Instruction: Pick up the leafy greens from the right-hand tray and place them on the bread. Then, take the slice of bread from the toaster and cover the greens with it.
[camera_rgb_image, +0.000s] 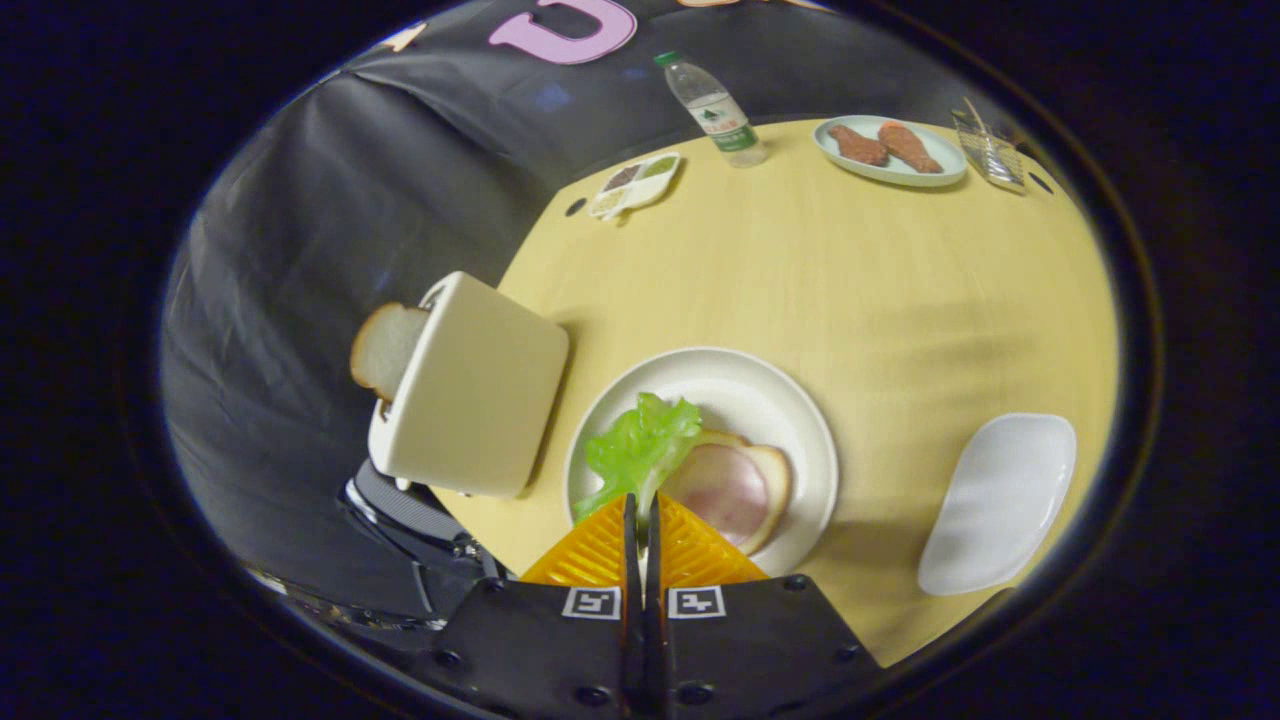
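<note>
Pale wooden table carries toaster, round plate, empty tray, bottle.

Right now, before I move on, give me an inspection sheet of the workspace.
Surface: pale wooden table, dry, no spills seen.
Job's things: leafy greens pinched between the fingers, hanging over the round plate beside the ham-topped bread; bread slice sticking out of the toaster; white tray bare.
Clutter: water bottle, dish of meat pieces, small sectioned dish, clear container, all at the far edge.
Gripper: gripper shut on the greens.
Cables: nothing seen.
Surroundings: black cloth wall; dark equipment below the toaster, unclear.
</note>
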